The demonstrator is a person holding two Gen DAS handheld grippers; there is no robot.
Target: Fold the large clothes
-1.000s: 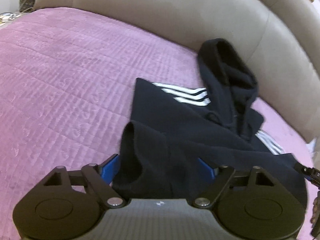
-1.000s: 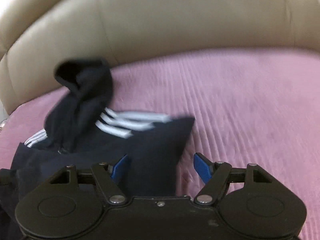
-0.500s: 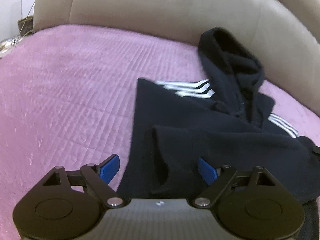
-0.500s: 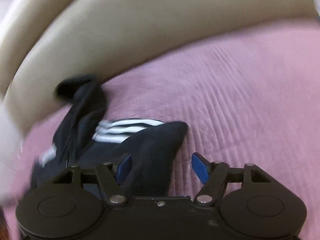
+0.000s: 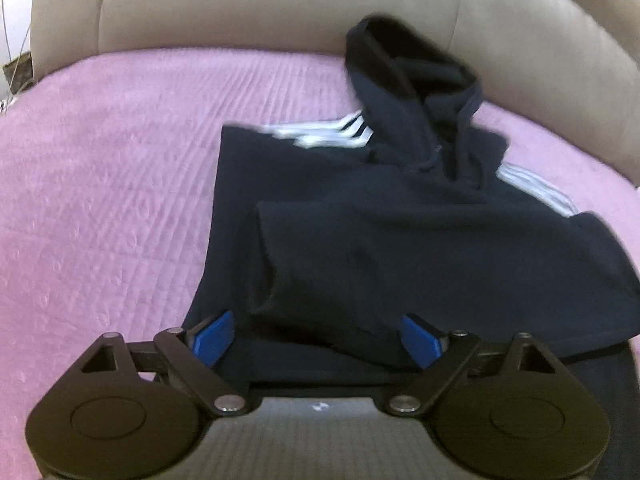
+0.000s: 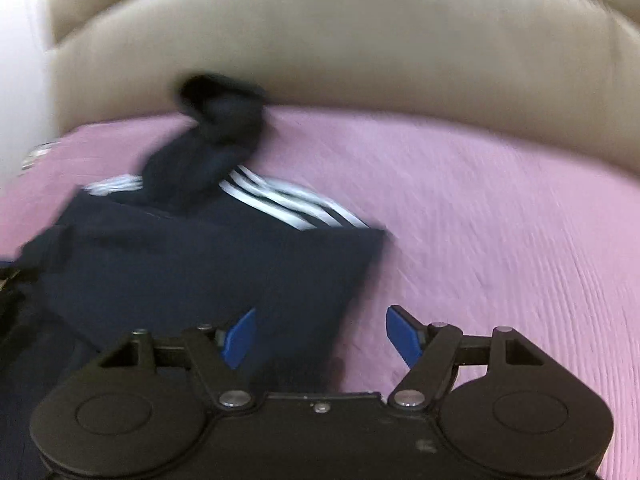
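Partly folded already: the hoodie (image 5: 400, 216) lies on the bed (image 5: 100, 184) near its head end, sleeves tucked in so the body makes a rough rectangle with white stripes showing at both shoulders. Bottom part looks doubled up over the chest, its folded edge running across the middle of the garment. Hood (image 5: 404, 64) not yet dealt with; it stands up loose against the headboard (image 5: 260, 4), drawstrings hanging. Judged left to do: lay the hood down over the body, perhaps one more fold to make a compact packet, then smooth.

Left tongs (image 5: 316, 338) wide, and they have just been opening further; the near edge of the folded flap lies between the blue pads but neither pad presses on it. Nothing held. These tongs sit over the hoodie's near-left corner, bare quilt off to their left.

Right tongs (image 6: 320, 334) also wide, likewise just opened a little more. The hoodie's right side edge runs down between the pads, closer to the left one, without contact from either; pink quilt under the right pad. Nothing held. This view is blurred, so fine detail of the fabric near the pads is uncertain.
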